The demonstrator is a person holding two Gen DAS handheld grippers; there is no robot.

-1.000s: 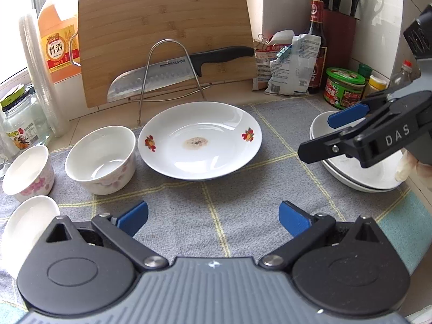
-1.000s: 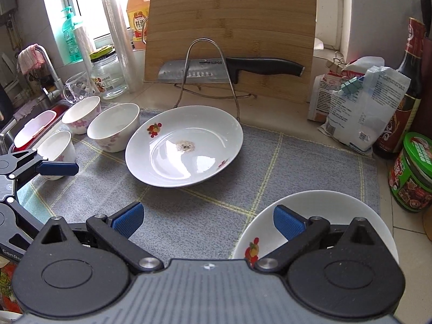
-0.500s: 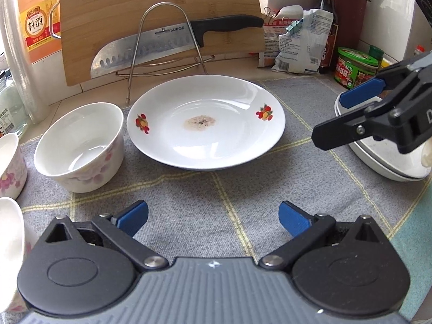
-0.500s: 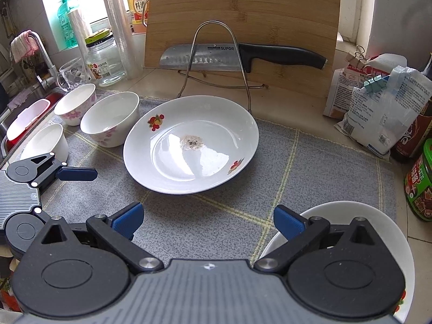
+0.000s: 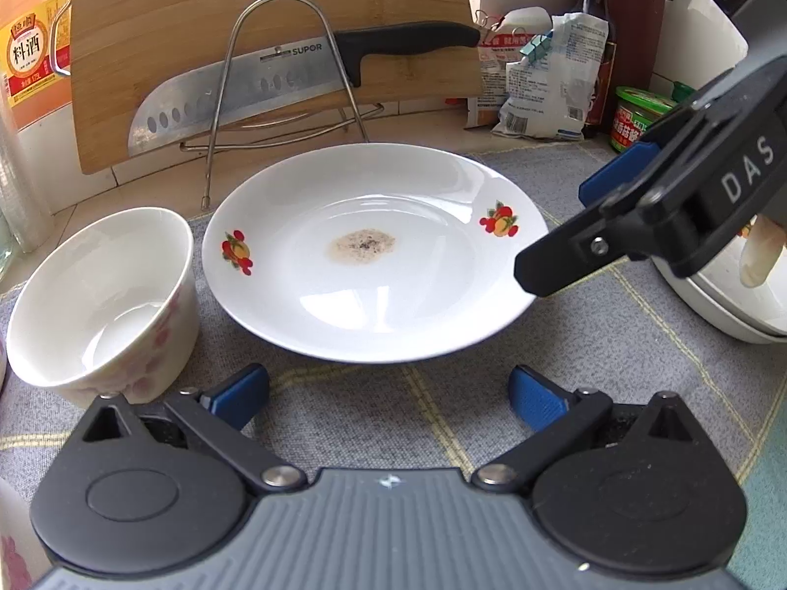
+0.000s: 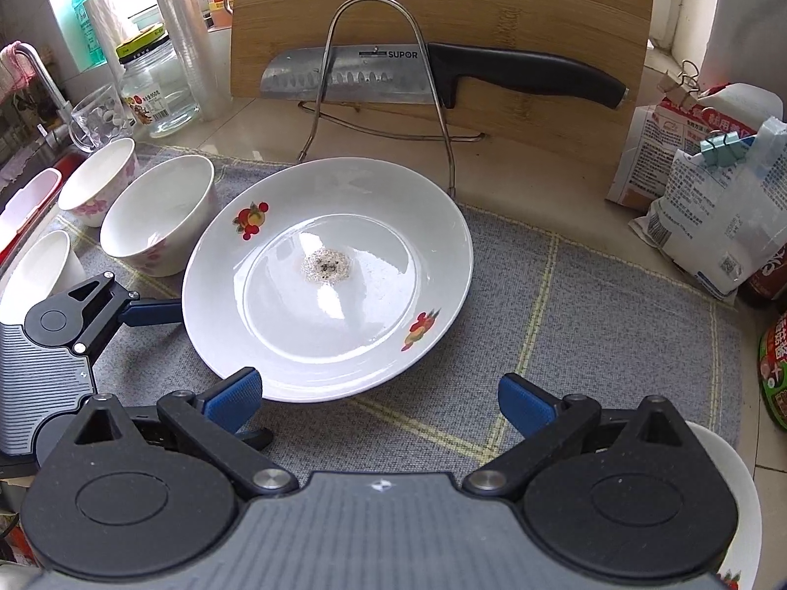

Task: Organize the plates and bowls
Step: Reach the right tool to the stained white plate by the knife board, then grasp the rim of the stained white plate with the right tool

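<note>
The plate (image 5: 374, 255) lies flat on the grey mat (image 5: 615, 344) at the middle of the counter, white with a fruit print at 9 and 3 o'clock on its rim and a brownish speckled stain at its centre. The left gripper (image 5: 388, 396) hangs low at the plate's 6 o'clock, its blue-padded jaws spread wide and empty, just short of the rim. The right gripper (image 6: 376, 400) sits near the same rim in its own view, jaws likewise wide apart and holding nothing, its left pad (image 6: 231, 398) overlapping the plate's edge — whether it touches, I cannot tell. In the left view it comes in from 3 o'clock, one black finger over the plate's right edge, and a fingertip (image 5: 760, 255) of the person shows behind it. At the plate's 9 o'clock stands a bowl (image 5: 101, 300), white with pink flowers, upright and close beside the rim; two more bowls (image 6: 98, 182) sit farther out that way in the right view. At 3 o'clock a stack of plates (image 5: 728, 309) rests on the mat, partly hidden by the right gripper. At 12 o'clock a wire rack (image 5: 280, 93) carries a knife (image 5: 295, 78) with a black handle, and behind them a board (image 5: 246, 24) leans upright — bags (image 5: 546, 88) and a bottle (image 5: 597, 34) stand off at 2 o'clock.
</note>
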